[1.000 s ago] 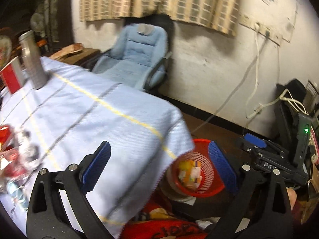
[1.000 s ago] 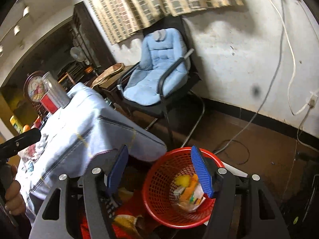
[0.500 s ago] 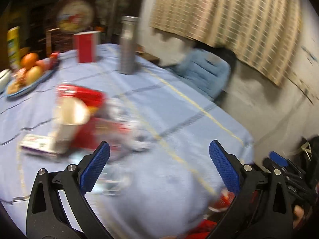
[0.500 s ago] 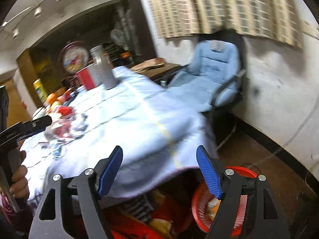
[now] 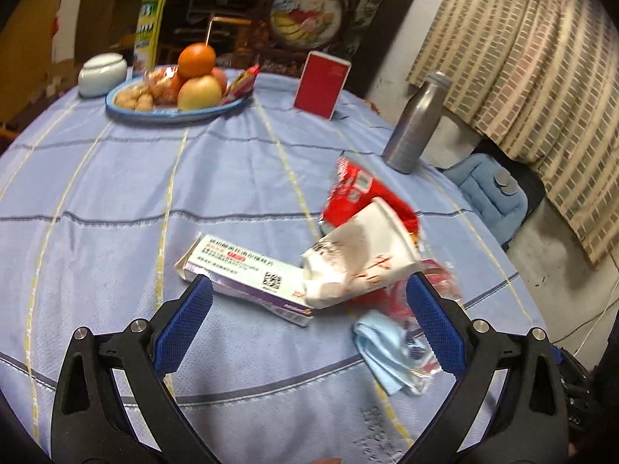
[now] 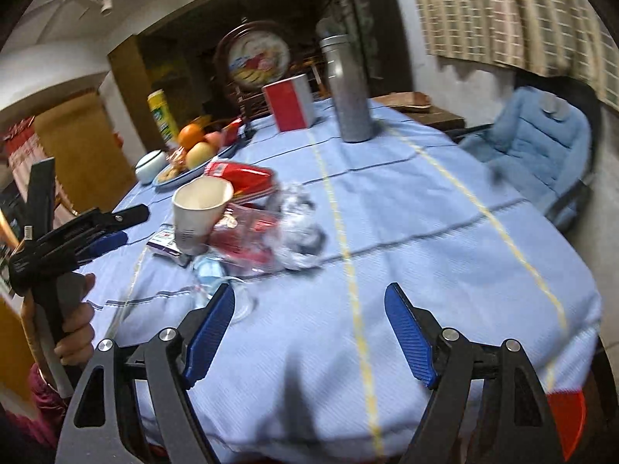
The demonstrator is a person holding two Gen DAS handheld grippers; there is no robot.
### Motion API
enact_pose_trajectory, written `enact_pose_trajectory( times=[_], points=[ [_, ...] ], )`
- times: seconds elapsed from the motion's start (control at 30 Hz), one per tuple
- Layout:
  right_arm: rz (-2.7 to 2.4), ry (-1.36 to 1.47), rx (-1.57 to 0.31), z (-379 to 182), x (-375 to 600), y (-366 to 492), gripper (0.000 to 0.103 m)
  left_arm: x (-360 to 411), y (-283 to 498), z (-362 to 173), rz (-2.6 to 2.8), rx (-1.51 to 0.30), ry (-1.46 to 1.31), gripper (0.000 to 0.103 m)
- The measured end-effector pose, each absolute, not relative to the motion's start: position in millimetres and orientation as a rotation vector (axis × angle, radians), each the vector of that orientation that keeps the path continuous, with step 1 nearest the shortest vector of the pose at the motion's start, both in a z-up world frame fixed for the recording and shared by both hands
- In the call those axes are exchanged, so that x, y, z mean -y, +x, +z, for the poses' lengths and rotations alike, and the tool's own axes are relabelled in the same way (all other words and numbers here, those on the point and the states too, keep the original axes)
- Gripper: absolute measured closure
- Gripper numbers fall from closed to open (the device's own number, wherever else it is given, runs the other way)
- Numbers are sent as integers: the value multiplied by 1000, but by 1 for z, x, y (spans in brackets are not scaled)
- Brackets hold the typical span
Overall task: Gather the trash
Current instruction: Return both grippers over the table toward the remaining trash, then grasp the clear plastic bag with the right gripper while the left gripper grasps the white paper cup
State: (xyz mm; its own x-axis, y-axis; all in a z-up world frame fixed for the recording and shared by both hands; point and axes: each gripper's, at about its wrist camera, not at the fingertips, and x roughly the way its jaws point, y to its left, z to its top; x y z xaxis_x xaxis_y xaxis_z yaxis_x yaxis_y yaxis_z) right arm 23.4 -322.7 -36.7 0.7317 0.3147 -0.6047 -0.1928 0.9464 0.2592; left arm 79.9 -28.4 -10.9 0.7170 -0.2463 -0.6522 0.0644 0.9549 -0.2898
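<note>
A pile of trash lies on the blue tablecloth (image 5: 116, 201): a paper cup (image 5: 359, 259) on its side, a white and purple carton (image 5: 247, 274), red wrappers (image 5: 359, 189), a light blue mask (image 5: 387, 352) and clear crumpled plastic (image 6: 300, 228). My left gripper (image 5: 305, 324) is open and empty, just short of the carton and cup. My right gripper (image 6: 309, 336) is open and empty over bare cloth, to the right of the pile. The cup (image 6: 199, 210) and the left gripper (image 6: 104, 232) also show in the right wrist view. A sliver of the red basket (image 6: 566, 421) shows below the table edge.
At the table's far side stand a fruit plate (image 5: 174, 104), a white lidded bowl (image 5: 102, 73), a red box (image 5: 321, 85) and a steel bottle (image 5: 416, 131). A blue padded chair (image 6: 541, 150) stands beyond the table's right edge.
Both grippers have swung up from the red basket on the floor to the tabletop and now face the trash pile. Both stay open and empty.
</note>
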Motion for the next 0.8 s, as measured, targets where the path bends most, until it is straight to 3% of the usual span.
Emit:
enact_pose_trajectory(
  times=[0.63, 0.73, 0.77, 0.8],
  points=[
    [447, 160, -753, -39, 249, 89, 23, 32, 91, -29, -231, -822, -279, 7],
    [443, 163, -773, -45, 246, 97, 36, 31, 92, -30, -226, -819, -277, 7],
    [442, 167, -784, -47, 245, 99, 48, 31, 92, -31, -223, -820, -274, 7],
    [447, 175, -799, -50, 246, 101, 67, 31, 93, -31, -221, -820, -272, 7]
  ],
)
